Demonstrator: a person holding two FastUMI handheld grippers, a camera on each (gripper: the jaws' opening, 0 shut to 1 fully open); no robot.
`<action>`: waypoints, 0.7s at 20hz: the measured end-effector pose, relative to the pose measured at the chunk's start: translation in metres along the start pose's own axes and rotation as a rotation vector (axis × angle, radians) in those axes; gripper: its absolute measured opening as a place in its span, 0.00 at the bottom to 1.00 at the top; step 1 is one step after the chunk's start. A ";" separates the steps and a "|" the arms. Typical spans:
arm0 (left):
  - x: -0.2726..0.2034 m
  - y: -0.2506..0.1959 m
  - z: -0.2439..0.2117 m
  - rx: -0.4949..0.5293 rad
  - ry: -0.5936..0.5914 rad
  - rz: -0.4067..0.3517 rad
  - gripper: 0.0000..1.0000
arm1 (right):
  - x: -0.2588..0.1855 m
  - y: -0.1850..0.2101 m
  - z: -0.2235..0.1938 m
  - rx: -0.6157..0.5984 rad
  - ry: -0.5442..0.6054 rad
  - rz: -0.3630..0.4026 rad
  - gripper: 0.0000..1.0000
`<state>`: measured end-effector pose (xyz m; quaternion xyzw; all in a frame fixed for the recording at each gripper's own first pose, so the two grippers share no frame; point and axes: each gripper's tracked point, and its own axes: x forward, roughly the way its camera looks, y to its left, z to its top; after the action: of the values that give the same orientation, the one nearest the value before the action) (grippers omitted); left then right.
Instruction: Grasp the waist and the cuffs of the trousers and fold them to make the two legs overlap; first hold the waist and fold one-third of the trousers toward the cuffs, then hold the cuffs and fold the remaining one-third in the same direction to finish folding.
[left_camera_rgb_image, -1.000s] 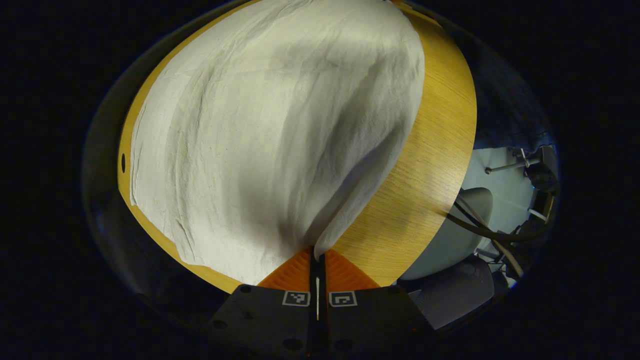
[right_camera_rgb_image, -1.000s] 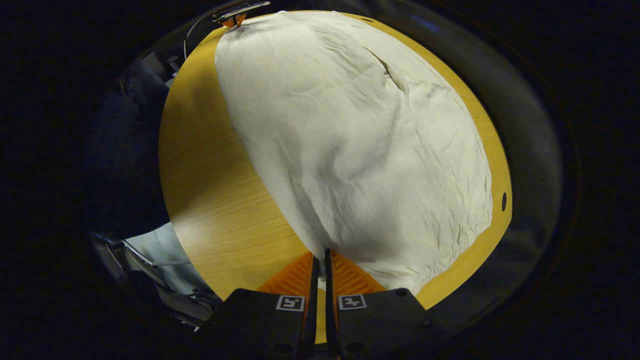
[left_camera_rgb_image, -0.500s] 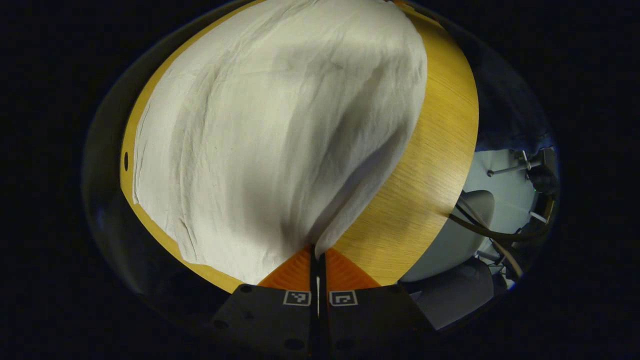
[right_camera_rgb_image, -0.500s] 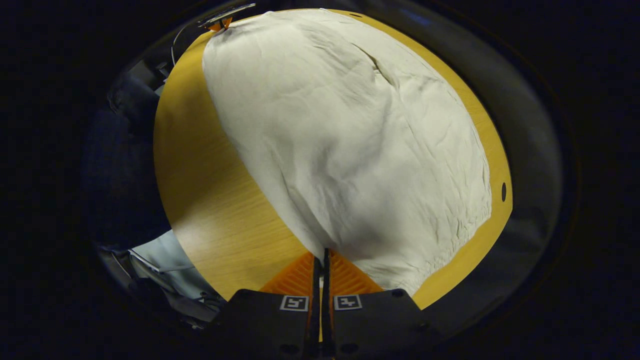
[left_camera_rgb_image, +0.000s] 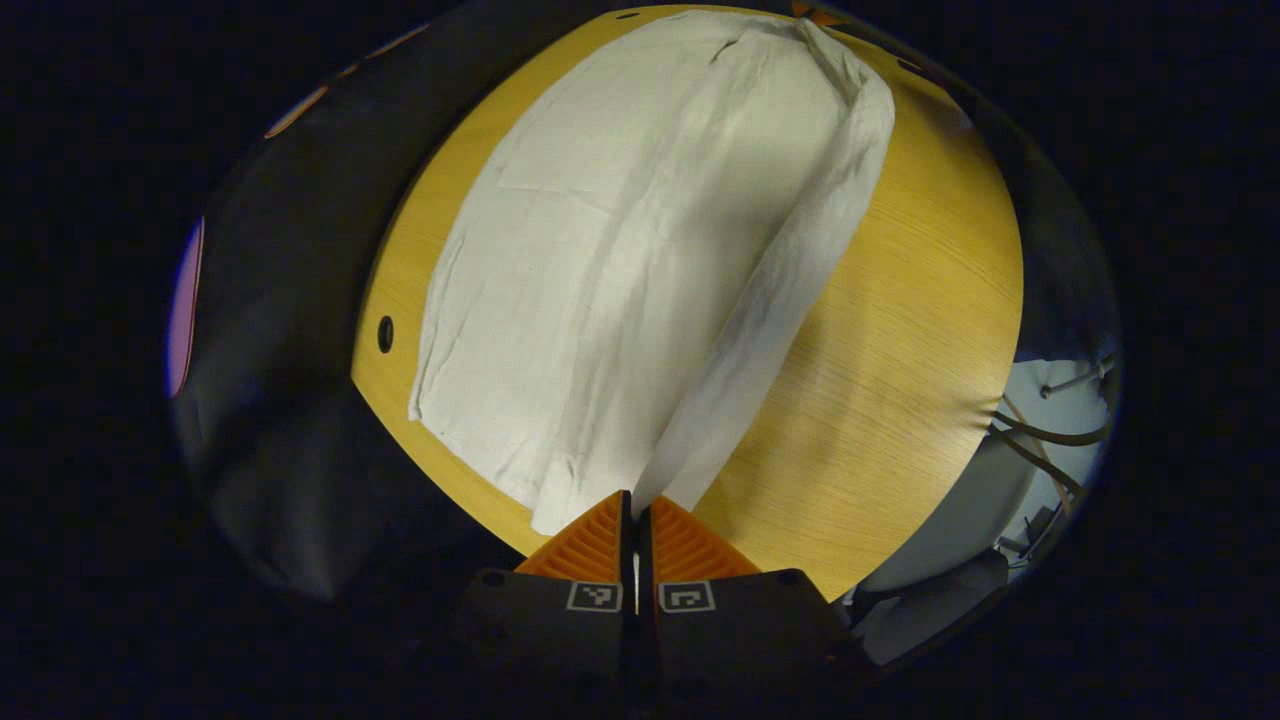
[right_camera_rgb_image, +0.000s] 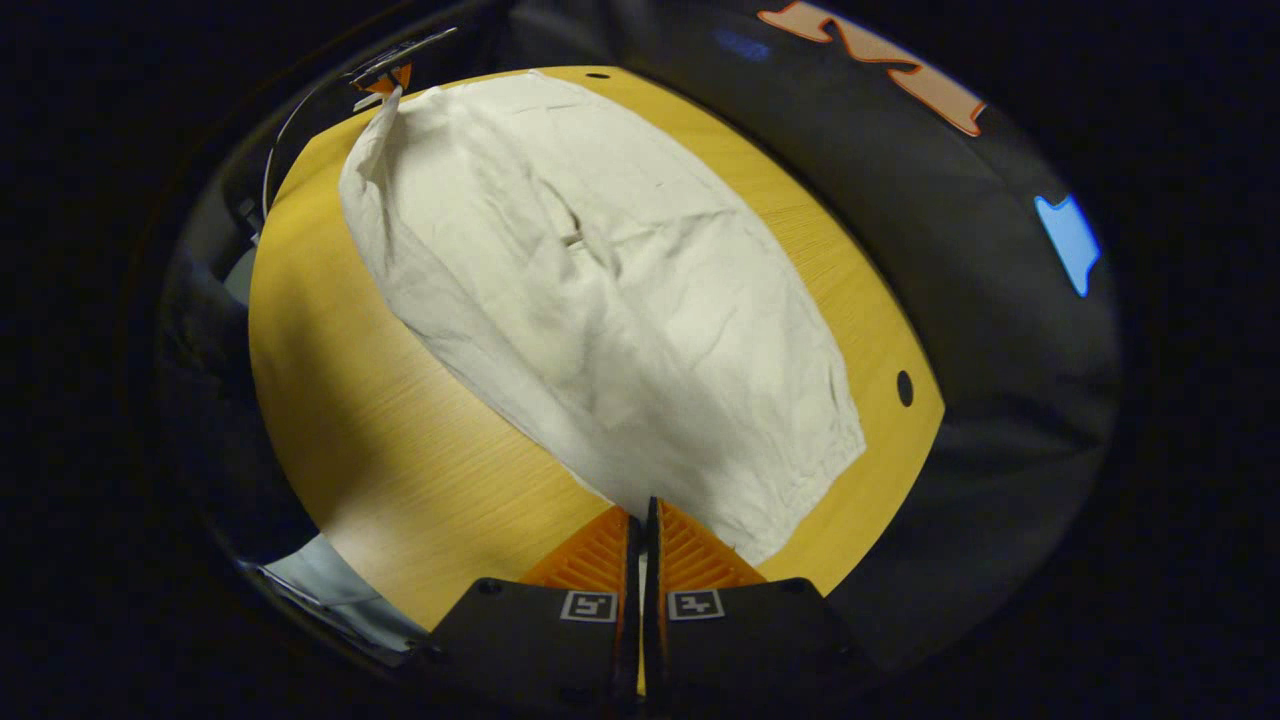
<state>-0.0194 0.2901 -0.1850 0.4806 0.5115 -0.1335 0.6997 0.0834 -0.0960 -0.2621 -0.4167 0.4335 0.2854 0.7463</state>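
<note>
Cream trousers (left_camera_rgb_image: 600, 260) lie spread on a round wooden table (left_camera_rgb_image: 890, 330). My left gripper (left_camera_rgb_image: 634, 505) is shut on one corner of their near edge. That edge rises off the table as a taut strip running to the other gripper (left_camera_rgb_image: 815, 12) at the top. In the right gripper view the trousers (right_camera_rgb_image: 640, 300) stretch away over the table (right_camera_rgb_image: 400, 450), and my right gripper (right_camera_rgb_image: 645, 515) is shut on the opposite corner of the same edge. The left gripper (right_camera_rgb_image: 385, 75) shows far off at the top left, holding the cloth's other end.
A small dark hole (left_camera_rgb_image: 385, 333) sits in the tabletop near the cloth's far corner, and one hole (right_camera_rgb_image: 904, 387) lies by the table rim. Pale floor with cables (left_camera_rgb_image: 1040, 430) lies past the table edge. Black cloth wall (right_camera_rgb_image: 1000, 300) stands behind the table.
Both grippers have risen and drawn back with the trousers' near edge held. That edge now lifts off the table as a raised strip, and more of the table and wall shows.
</note>
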 end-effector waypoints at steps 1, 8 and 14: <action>0.000 0.015 0.007 -0.014 -0.013 0.032 0.00 | -0.001 -0.011 0.007 0.016 -0.015 -0.024 0.04; 0.016 0.121 0.062 -0.226 -0.121 0.234 0.00 | -0.001 -0.085 0.057 0.156 -0.107 -0.164 0.02; 0.032 0.179 0.058 -0.329 -0.148 0.376 0.00 | 0.019 -0.152 0.114 0.338 -0.236 -0.278 0.03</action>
<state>0.1501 0.3424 -0.1155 0.4360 0.3756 0.0491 0.8164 0.2586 -0.0707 -0.1905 -0.3055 0.3232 0.1502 0.8830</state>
